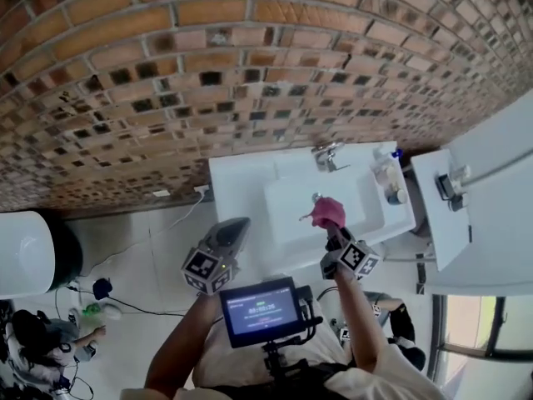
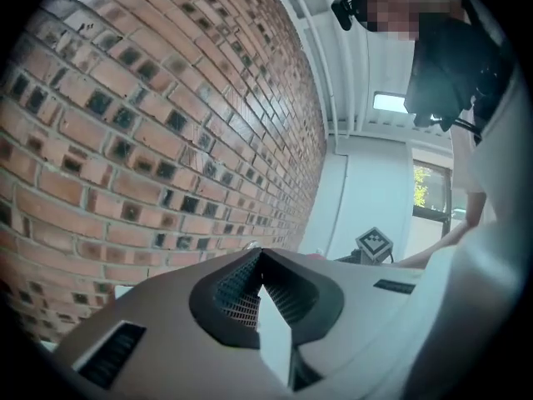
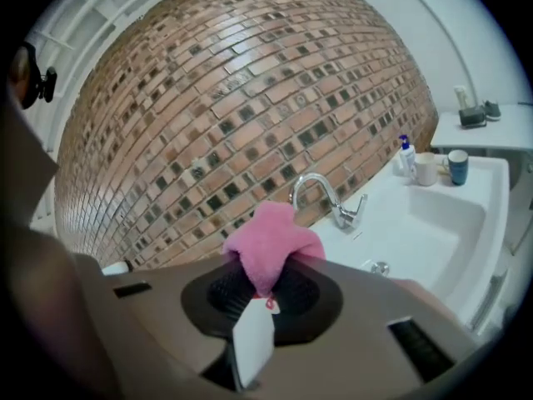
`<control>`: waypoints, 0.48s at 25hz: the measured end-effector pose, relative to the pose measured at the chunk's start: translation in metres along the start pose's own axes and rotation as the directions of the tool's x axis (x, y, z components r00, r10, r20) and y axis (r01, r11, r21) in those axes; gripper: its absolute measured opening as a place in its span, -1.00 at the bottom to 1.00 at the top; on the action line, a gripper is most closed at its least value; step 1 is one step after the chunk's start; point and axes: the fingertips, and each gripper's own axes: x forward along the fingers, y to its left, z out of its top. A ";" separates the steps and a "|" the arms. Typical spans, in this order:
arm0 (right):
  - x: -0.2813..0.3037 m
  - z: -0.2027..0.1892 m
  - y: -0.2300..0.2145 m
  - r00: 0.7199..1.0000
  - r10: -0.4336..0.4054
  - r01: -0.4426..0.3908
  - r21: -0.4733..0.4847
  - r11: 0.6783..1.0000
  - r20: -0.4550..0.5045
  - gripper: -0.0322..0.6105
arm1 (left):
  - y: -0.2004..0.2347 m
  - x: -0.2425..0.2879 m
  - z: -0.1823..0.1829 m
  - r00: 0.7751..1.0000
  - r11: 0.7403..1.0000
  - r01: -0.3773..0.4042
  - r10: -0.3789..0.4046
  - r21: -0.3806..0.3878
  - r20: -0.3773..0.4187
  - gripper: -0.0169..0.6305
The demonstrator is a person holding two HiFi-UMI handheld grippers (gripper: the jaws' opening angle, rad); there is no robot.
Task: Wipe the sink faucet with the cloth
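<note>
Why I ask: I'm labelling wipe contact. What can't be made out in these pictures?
Head view: containers by the faucet, too small to identify.
Left gripper view: sink, hidden behind the shut left tool.
Right gripper view: tips of the right tool, covered by the cloth it clamps.

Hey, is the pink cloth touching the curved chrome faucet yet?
Apart. In the head view, bare white sink shows between the pink cloth in the right gripper and the chrome faucet.

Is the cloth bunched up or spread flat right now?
Bunched: the pink cloth sticks up as a wad, pinched in the right hand-held gripper.
</note>
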 end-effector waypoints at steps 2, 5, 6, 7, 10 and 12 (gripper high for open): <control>-0.020 0.003 0.023 1.000 -0.002 0.002 -0.022 1.000 0.028 -0.73 | 0.004 -0.016 0.000 1.000 1.000 0.002 -0.002 -0.015 0.016 -0.99; -0.048 0.007 0.049 0.998 -0.012 0.016 -0.052 0.999 0.069 -0.73 | 0.008 -0.038 0.004 0.998 1.000 -0.009 0.010 -0.013 0.054 -0.99; -0.055 0.008 0.055 0.996 -0.017 0.021 -0.057 0.998 0.083 -0.73 | 0.007 -0.044 0.007 0.998 1.000 -0.008 0.008 -0.001 0.064 -0.99; -0.060 0.008 0.060 0.995 -0.019 0.025 -0.062 0.998 0.096 -0.73 | 0.006 -0.050 0.010 0.997 1.000 -0.008 0.007 0.012 0.071 -0.99; -0.074 0.004 0.071 0.994 -0.007 0.018 -0.105 0.994 0.111 -0.72 | 0.000 -0.066 0.022 0.998 0.999 -0.019 0.016 0.041 0.067 -0.99; -0.082 0.003 0.080 0.993 0.017 -0.002 -0.132 0.991 0.113 -0.72 | -0.006 -0.072 0.023 0.998 0.997 -0.022 0.018 0.070 0.055 -0.99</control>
